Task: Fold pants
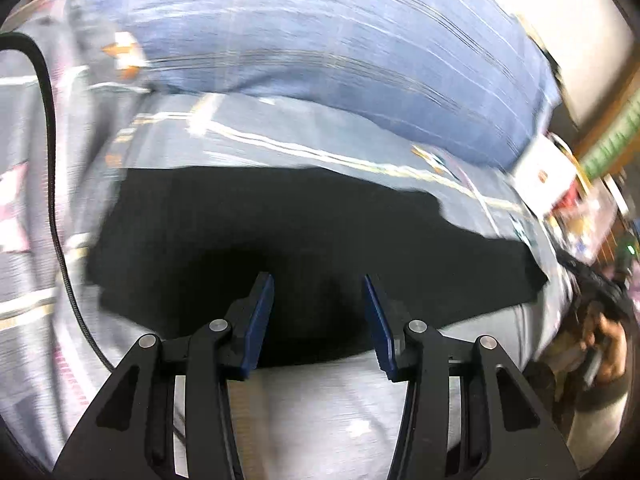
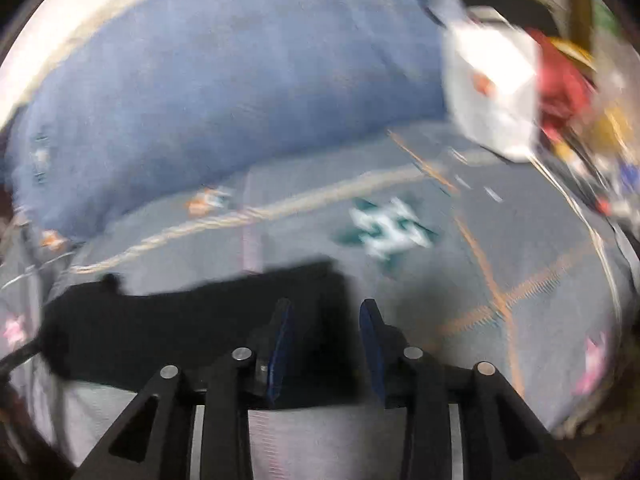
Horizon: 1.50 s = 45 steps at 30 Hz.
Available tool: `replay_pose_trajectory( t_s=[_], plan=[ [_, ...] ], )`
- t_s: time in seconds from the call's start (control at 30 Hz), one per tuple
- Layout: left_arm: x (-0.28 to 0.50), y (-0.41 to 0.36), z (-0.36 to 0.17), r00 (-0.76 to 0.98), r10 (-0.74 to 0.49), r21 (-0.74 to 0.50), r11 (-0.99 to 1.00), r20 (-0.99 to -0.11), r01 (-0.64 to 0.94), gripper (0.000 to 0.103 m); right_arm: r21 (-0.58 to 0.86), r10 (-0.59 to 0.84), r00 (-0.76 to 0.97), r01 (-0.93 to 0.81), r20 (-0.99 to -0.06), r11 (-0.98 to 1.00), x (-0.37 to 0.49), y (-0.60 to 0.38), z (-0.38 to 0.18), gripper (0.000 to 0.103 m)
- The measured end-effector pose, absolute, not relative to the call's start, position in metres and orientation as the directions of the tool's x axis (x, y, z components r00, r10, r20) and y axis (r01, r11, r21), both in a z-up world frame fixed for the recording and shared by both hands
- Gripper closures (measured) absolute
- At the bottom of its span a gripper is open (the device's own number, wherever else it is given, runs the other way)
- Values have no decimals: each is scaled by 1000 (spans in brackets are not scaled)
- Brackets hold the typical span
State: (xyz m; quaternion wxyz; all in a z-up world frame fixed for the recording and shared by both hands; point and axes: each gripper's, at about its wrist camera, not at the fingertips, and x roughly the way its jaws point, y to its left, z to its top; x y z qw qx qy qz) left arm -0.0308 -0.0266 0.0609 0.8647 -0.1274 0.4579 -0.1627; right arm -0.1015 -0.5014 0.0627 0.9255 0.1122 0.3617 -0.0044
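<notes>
Both grippers, left gripper (image 1: 318,320) and right gripper (image 2: 325,340), hover with fingers spread and pinching nothing above the black pants (image 1: 280,240), which lie flat on the grey patterned bedspread (image 2: 520,220) below the blue pillow (image 1: 320,40), seemingly already folded into a compact rectangle.

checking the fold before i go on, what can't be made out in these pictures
- Left wrist view: the black pants are motion-blurred; folds and layers unreadable, near edge hidden behind the left tongs.
- Right wrist view: the pants run behind the right tongs; blur hides any contact.
- Clutter beside the blue pillow: too smeared to identify.
</notes>
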Motion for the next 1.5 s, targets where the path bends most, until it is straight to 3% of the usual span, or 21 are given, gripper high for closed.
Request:
replay_pose_trajectory(
  t_s=[0.1,0.13,0.23,0.5,0.63,0.7,0.73,0.77,0.87,1.07,1.23,1.33,1.5],
  plan=[
    [-31,13,59,562,-364,-409,911,-742,51,52,277,290,718,-140,-632,951,-83,-442,60,60],
    [-32,31,56,575,-359,-441,898,-735,-4,45,308,358,698,-203,-620,929,-78,-422,57,60],
    [-37,57,50,598,-340,-473,878,-726,-75,43,390,544,605,-380,-581,839,-65,-351,42,60],
    [-20,61,38,574,-348,-482,871,-741,-95,43,151,614,488,-694,-621,704,-68,-191,19,60],
    [-13,61,34,581,-340,-475,875,-739,-91,43,20,542,500,-723,-675,691,-64,-150,-2,60],
    [-11,58,33,583,-349,-473,878,-733,-68,43,-28,504,513,-720,-695,694,-59,-146,-10,65],
    [-10,56,33,584,-355,-470,881,-731,-53,46,-53,477,530,-705,-701,707,-56,-143,-13,78],
    [-10,54,34,584,-359,-466,884,-728,-38,58,-38,478,540,-689,-693,723,-52,-145,-12,91],
    [-5,48,38,574,-377,-460,888,-727,1,74,88,535,497,-670,-683,737,-43,-160,-2,98],
    [-12,39,67,618,-361,-405,911,-698,74,78,54,561,503,-711,-657,701,-71,-157,23,98],
    [-17,48,43,577,-338,-406,914,-744,11,78,98,542,465,-689,-700,718,-68,-150,-11,98],
    [-19,44,45,577,-341,-404,915,-743,20,78,122,555,483,-670,-677,732,-67,-156,-12,97],
    [-21,27,59,584,-381,-425,903,-717,68,78,121,525,606,-579,-598,806,-70,-197,29,77]
  ],
)
